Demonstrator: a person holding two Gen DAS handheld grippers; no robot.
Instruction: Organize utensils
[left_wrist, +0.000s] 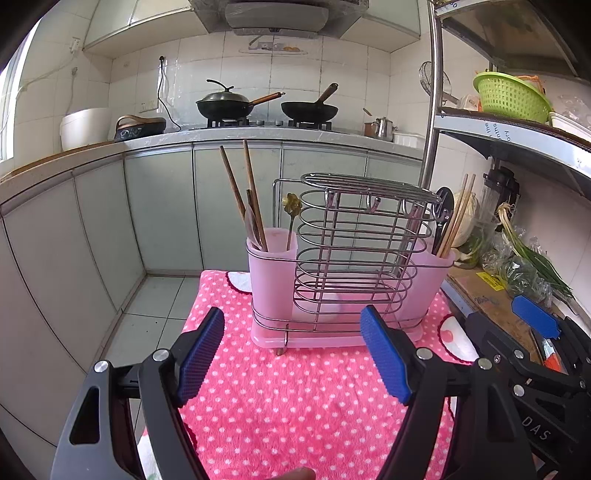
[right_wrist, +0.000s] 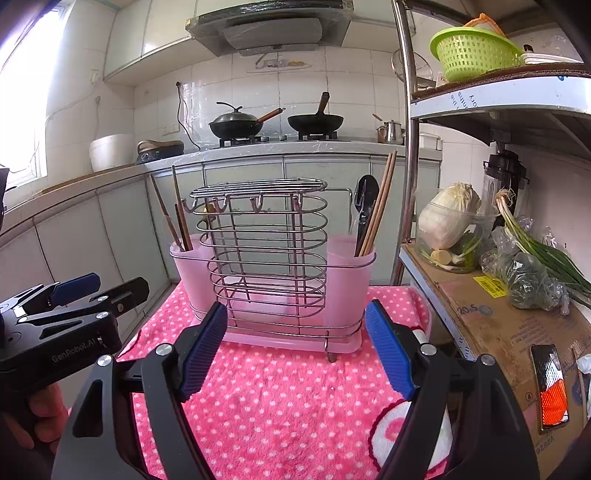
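Note:
A pink plastic utensil holder (left_wrist: 273, 280) (right_wrist: 347, 273) with a chrome wire rack (left_wrist: 351, 251) (right_wrist: 266, 243) in its middle stands on a pink dotted cloth (left_wrist: 295, 398) (right_wrist: 280, 398). Dark wooden chopsticks (left_wrist: 251, 192) (right_wrist: 177, 206) and a gold spoon (left_wrist: 291, 210) lean in its left cup. Light chopsticks (left_wrist: 456, 218) (right_wrist: 380, 203) and a black utensil (left_wrist: 443, 210) (right_wrist: 364, 206) stand in the right cup. My left gripper (left_wrist: 295, 354) and right gripper (right_wrist: 295, 347) both hover open and empty in front of the holder, side by side.
A metal shelf unit on the right holds a green basket (right_wrist: 472, 51), a cabbage (right_wrist: 447, 214), spring onions (right_wrist: 535, 243) and a cardboard sheet (right_wrist: 509, 332). Behind are grey cabinets (left_wrist: 162, 206) and a counter with two woks (left_wrist: 310, 107). Tiled floor (left_wrist: 147, 314) lies left of the cloth.

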